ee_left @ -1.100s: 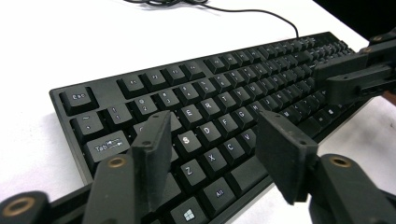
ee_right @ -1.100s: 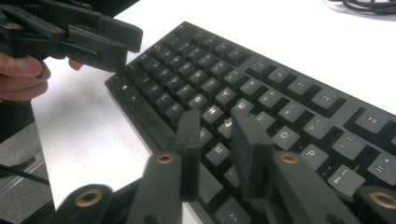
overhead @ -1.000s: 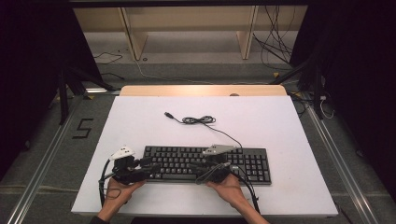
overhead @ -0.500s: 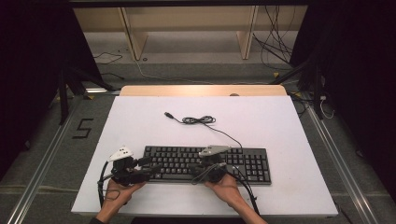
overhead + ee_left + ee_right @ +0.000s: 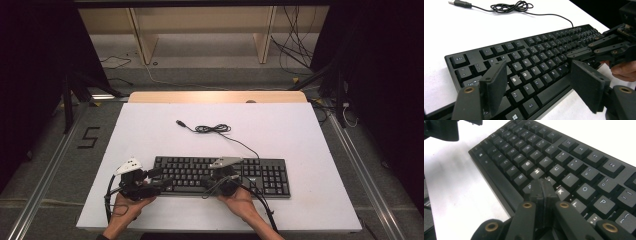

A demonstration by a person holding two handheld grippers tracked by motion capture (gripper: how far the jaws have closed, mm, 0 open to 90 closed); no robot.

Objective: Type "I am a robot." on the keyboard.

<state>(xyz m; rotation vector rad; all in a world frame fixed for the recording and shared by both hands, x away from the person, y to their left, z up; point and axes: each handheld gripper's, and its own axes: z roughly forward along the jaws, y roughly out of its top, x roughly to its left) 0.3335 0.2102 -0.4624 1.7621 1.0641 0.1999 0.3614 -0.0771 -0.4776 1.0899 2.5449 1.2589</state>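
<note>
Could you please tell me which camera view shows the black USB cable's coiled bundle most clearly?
The left gripper view: the thin black cable's coiled bundle lies sharp on the white table, with its plug at the end. The high view shows it small but whole. The right gripper view looks along the black keyboard instead.

Bare white table [image 5: 310, 135] lay open right and left of the coiled cable [image 5: 212, 129]; the black keyboard [image 5: 260, 175] barred the near edge, both grippers crowding its left half.
</note>
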